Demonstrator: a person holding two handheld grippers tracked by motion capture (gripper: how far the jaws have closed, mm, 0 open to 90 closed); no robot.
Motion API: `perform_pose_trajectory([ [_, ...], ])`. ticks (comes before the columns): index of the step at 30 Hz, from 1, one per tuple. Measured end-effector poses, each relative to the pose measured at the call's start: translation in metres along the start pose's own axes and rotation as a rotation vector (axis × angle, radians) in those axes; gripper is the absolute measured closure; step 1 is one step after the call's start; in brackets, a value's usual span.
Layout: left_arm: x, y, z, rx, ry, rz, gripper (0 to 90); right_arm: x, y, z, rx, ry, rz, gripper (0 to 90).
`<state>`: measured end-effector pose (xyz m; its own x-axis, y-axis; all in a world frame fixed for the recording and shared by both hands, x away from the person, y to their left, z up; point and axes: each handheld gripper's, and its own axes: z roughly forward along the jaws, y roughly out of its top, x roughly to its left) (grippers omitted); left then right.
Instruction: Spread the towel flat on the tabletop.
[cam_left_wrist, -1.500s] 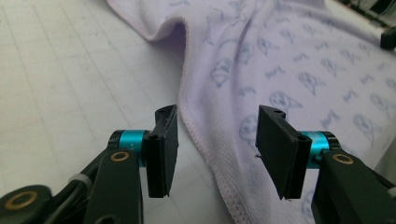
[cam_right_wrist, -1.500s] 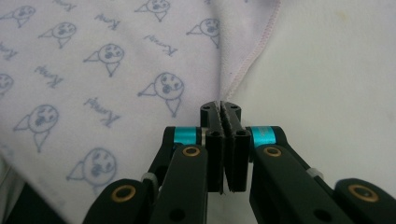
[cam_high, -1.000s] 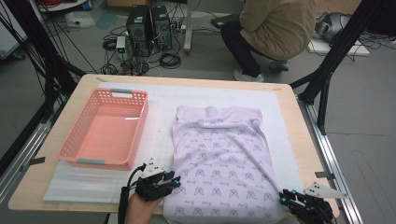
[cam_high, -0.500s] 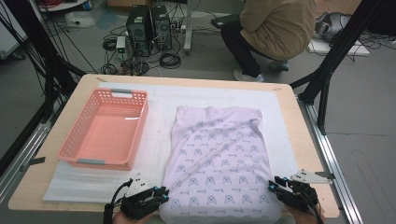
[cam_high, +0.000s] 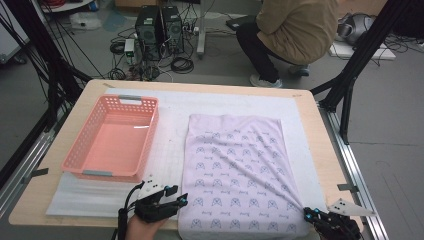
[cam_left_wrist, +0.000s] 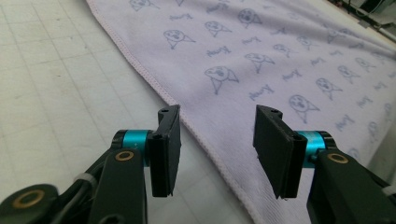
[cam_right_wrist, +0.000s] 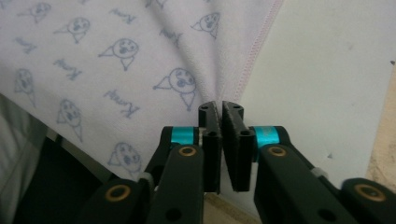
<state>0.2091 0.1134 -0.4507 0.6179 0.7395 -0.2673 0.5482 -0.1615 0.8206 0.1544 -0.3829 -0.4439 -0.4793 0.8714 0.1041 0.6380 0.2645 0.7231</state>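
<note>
Left of the towel (cam_high: 240, 175), pink basket (cam_high: 112, 142), nothing inside

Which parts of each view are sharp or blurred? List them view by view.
High view: soft overall, even light, towel print faint. Left gripper view: open left gripper and the near towel hem crisp, far cloth softer. Right gripper view: right gripper, shut on the towel's edge, sharp; bright white mat somewhat washed out.

A wooden desk (cam_high: 320, 150) with a white mat (cam_high: 170, 135) stands on a grey floor (cam_high: 390, 115). At 12 o'clock a person (cam_high: 295, 30) crouches; at 11 o'clock sit black computer towers (cam_high: 159, 27) amid tangled cables (cam_high: 182, 64). Black frame struts (cam_high: 357, 55) rise at 2 o'clock.
</note>
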Motion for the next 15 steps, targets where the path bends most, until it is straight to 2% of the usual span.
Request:
perform_pose_trajectory([
  [3, -0.001, 0.001, 0.011, 0.037, 0.004, -0.002, 53.6, -0.001, 0.002, 0.000, -0.026, -0.006, 0.012, 73.5],
  [4, -0.003, 0.001, 0.015, 0.049, 0.009, 0.009, 55.8, -0.002, 0.003, 0.001, -0.038, -0.010, 0.016, 72.8],
  [5, -0.007, 0.000, 0.015, 0.043, 0.035, 0.036, 58.9, -0.003, 0.004, 0.001, -0.044, -0.012, 0.025, 70.9],
  [7, -0.010, -0.001, 0.015, 0.047, 0.085, 0.080, 77.4, -0.007, 0.006, 0.003, -0.062, -0.011, 0.040, 70.1],
  [8, -0.009, -0.001, 0.014, 0.054, 0.073, 0.065, 86.6, -0.007, 0.008, 0.004, -0.067, -0.010, 0.054, 70.1],
  [12, -0.009, -0.005, 0.002, 0.074, 0.081, 0.081, 88.3, -0.010, 0.014, 0.011, -0.079, -0.013, 0.073, 70.1],
  [15, -0.006, -0.012, -0.013, 0.077, 0.073, 0.067, 88.4, -0.008, 0.017, 0.016, -0.067, -0.015, 0.073, 69.3],
])
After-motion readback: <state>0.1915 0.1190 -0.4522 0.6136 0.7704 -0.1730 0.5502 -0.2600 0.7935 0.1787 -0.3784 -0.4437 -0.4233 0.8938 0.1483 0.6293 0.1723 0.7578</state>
